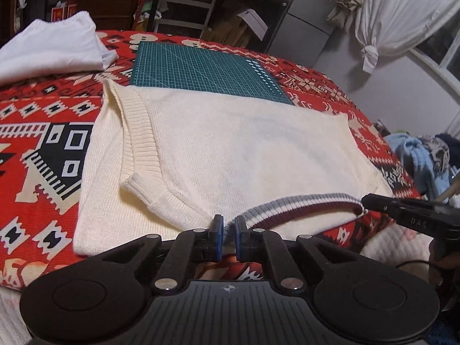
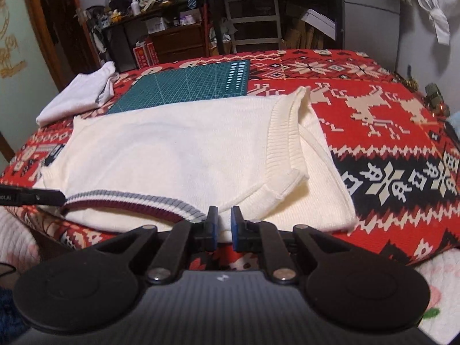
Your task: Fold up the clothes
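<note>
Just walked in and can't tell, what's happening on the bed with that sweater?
A person is folding a cream sweater using two handheld grippers. The left gripper and right gripper each pinch an end of the striped collar. The sweater lies partly folded on the red patterned blanket.

Hidden, cropped and unreadable parts around the cream sweater [image 1: 230,149]

The sweater's near edge, with the striped collar band [image 1: 302,201], disappears behind the left gripper [image 1: 228,224] body, so what lies under it cannot be seen. The green cutting mat [image 1: 201,66] has its near part covered by the sweater. The folded white garment [image 1: 51,49] is cut off by the left picture edge. The right gripper [image 2: 221,215] is cropped in the left wrist view, its lettering only partly legible. Shelf clutter [image 2: 172,8] at the far wall is too small and blurred to identify.
</note>
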A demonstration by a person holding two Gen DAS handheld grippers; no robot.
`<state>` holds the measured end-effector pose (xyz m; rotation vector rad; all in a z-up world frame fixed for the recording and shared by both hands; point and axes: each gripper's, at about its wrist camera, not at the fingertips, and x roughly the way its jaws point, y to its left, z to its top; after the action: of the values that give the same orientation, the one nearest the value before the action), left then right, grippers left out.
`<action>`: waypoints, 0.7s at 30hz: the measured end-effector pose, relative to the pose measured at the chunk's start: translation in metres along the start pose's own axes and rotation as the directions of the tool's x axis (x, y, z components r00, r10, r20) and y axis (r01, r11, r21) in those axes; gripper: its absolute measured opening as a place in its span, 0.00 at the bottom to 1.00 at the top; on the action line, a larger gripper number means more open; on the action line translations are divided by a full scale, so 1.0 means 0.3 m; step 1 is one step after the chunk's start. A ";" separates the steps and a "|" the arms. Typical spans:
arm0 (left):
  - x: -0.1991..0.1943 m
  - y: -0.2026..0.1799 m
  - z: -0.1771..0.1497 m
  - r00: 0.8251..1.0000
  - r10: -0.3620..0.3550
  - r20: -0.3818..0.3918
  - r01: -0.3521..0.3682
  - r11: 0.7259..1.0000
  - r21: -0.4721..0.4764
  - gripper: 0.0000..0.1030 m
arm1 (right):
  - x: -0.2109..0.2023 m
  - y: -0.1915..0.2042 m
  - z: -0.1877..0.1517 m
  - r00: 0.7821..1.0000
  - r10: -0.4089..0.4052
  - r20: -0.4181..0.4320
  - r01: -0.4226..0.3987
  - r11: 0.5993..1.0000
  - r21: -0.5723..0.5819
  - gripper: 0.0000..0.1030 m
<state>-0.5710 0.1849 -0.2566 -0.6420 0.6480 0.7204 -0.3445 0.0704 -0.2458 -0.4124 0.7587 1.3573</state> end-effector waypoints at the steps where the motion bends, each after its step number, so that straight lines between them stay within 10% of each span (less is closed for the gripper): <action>1: 0.000 -0.011 0.000 1.000 0.004 0.002 -0.004 1.000 0.020 0.09 | -0.005 0.010 0.002 1.000 0.008 0.000 -0.008 1.000 -0.010 0.12; 7: -0.003 -0.043 0.004 1.000 0.029 0.000 -0.029 0.995 0.091 0.11 | -0.015 0.048 0.011 0.999 0.031 -0.009 -0.031 0.998 -0.046 0.12; 21: -0.091 0.198 0.110 0.989 0.104 0.107 -0.088 0.986 -0.139 0.32 | -0.046 -0.233 0.056 0.998 -0.065 0.011 0.061 0.977 0.204 0.12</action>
<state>-0.6218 0.2329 -0.2338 -0.6913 0.5308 0.8897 -0.2729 0.0582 -0.2353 -0.2596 0.8541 1.2089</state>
